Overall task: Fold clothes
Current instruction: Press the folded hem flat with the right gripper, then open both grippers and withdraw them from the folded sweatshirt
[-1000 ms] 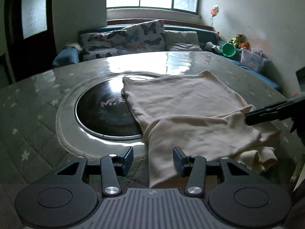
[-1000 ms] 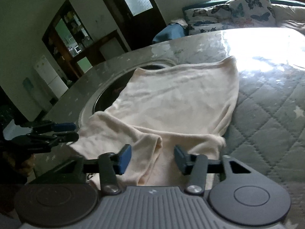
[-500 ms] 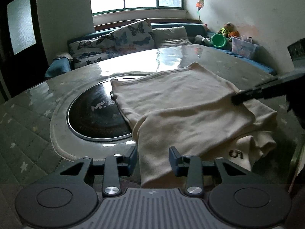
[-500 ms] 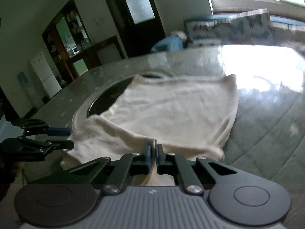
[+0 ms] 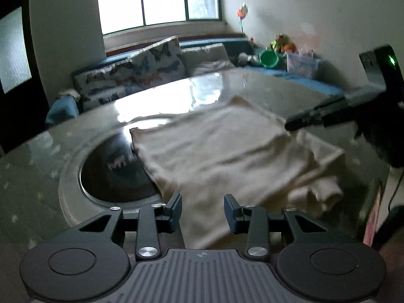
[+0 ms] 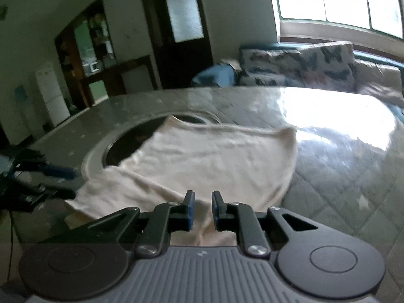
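A: Where is the cream garment point(image 5: 227, 151)?
B: Spread on the quilted table point(image 6: 341, 176), partly over the dark round inset point(image 5: 113, 174).
A: And the 2 grippers?
B: Left gripper point(image 5: 202, 209) spread wide, empty. Right gripper point(image 6: 202, 208) slightly parted, gripping nothing.

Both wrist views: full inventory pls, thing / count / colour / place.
garment: 1, cream, spread on the table, near end bunched, partly over the dark disc
round disc: 1, black glossy, set in the table
table: 1, grey quilted star cover under a shiny sheet
cushions: several, butterfly print and cream, on the blue sofa under the window
bucket: 1, green, far right on the sofa
plastic box: 1, clear, beside the bucket
soft toy: 1, orange-green, behind the bucket
fridge: 1, white, far left in the right wrist view
left tool: black, open above the garment's near edge
right tool: black, blue pads, narrow gap, not gripping
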Tool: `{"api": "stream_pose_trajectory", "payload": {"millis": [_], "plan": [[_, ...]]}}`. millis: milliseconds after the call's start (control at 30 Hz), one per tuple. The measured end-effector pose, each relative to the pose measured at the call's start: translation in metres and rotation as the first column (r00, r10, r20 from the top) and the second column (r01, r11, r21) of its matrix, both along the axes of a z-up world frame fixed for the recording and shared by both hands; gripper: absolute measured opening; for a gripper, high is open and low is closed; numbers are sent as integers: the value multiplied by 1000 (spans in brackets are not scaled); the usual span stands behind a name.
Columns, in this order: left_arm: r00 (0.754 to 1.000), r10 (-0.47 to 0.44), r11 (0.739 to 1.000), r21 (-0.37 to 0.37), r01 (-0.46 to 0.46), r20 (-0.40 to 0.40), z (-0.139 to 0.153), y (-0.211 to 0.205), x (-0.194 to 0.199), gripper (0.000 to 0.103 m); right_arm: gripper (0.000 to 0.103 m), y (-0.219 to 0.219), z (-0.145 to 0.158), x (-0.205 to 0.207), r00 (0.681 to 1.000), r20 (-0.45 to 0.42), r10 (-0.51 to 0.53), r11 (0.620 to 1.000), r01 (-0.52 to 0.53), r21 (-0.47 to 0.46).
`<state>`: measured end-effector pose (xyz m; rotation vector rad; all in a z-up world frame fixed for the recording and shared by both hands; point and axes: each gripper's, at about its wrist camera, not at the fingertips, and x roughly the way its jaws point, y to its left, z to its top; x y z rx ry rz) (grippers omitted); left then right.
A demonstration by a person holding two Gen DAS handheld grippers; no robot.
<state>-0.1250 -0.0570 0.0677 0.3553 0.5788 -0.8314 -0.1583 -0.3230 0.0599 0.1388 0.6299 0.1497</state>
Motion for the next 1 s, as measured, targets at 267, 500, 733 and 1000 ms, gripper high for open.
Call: {"api": "stream_pose_trajectory", "payload": {"millis": [267,500,733,1000], "plan": [[998,34,999,-30,-35,-59,-18,-32,39,40,23,13,-23,22,999,-2,32,998,-32,-47],[997,39,999,7,-39,-61,-34,-31,41,40,24,17,-22,16,997,-2,76,994,-76,-79],[999,-31,999,21,31,-11,-28,-36,20,42,35,28,-24,6,989,-18,150,981,-151,-126],[997,-75,996,56,75,3,-25,-25,8,42,40,26,-15,-13,980,-25,199,971,-201,-131]]}}
